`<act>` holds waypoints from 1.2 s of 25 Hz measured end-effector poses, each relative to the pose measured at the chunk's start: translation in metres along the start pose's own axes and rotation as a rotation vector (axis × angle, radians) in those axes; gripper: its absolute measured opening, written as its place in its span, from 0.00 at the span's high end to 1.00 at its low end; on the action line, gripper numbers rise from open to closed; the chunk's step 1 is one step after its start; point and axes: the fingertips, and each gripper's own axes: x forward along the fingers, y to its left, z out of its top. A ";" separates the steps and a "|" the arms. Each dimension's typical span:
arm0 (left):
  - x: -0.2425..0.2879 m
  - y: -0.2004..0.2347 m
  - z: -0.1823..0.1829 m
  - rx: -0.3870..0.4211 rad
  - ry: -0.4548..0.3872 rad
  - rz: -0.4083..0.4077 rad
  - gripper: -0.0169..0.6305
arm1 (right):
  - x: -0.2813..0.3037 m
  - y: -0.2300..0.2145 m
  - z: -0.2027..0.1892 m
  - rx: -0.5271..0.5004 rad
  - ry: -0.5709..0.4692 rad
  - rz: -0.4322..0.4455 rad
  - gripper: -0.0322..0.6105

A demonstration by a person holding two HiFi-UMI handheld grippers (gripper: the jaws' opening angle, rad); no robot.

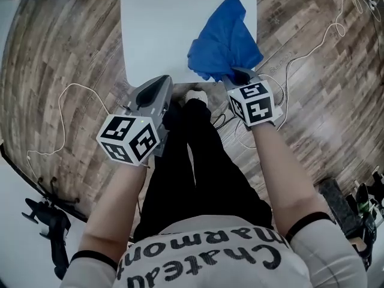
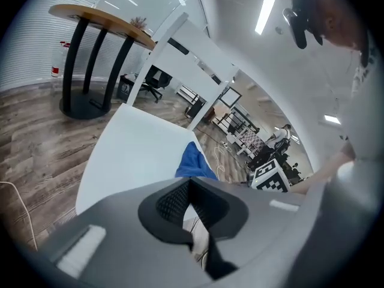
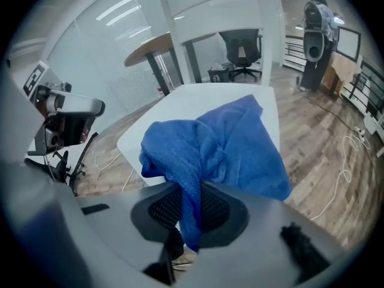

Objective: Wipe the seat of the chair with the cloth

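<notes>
person stands at front edge of white chair seat (image 1: 162, 23), both bare forearms stretched forward and down. right gripper (image 1: 238, 75) over seat's front right corner, jaws clamped on bunched fold of blue cloth (image 1: 222, 41); rest of cloth spreads up across right side of seat, one edge hanging past rim. left gripper (image 1: 161, 81) just beside front left edge of seat, jaws closed together, nothing between them. white cable (image 1: 66, 101) trails on wood-plank floor (image 1: 60, 47).
</notes>
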 end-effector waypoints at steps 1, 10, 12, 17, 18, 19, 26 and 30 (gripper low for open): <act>0.002 -0.006 0.001 0.006 0.004 -0.005 0.96 | -0.005 -0.007 -0.007 0.015 0.005 -0.016 0.86; -0.005 -0.067 0.033 0.089 -0.006 -0.087 0.96 | -0.052 -0.063 -0.067 0.342 0.074 -0.082 0.86; -0.013 -0.076 0.046 0.110 -0.025 -0.095 0.96 | -0.066 -0.071 -0.086 0.442 0.096 -0.133 0.86; -0.037 -0.104 0.085 0.137 -0.088 -0.115 0.96 | -0.108 -0.067 -0.114 0.690 0.053 -0.159 0.86; -0.042 -0.111 0.092 0.138 -0.096 -0.124 0.96 | -0.117 -0.064 -0.118 0.742 0.042 -0.168 0.86; -0.047 -0.117 0.098 0.141 -0.104 -0.131 0.96 | -0.126 -0.062 -0.121 0.793 0.027 -0.179 0.86; -0.099 -0.168 0.181 0.276 -0.346 -0.187 0.96 | -0.202 -0.073 -0.052 1.027 -0.381 -0.162 0.86; -0.136 -0.177 0.200 0.340 -0.297 -0.292 0.96 | -0.252 -0.053 0.036 0.993 -0.640 -0.079 0.86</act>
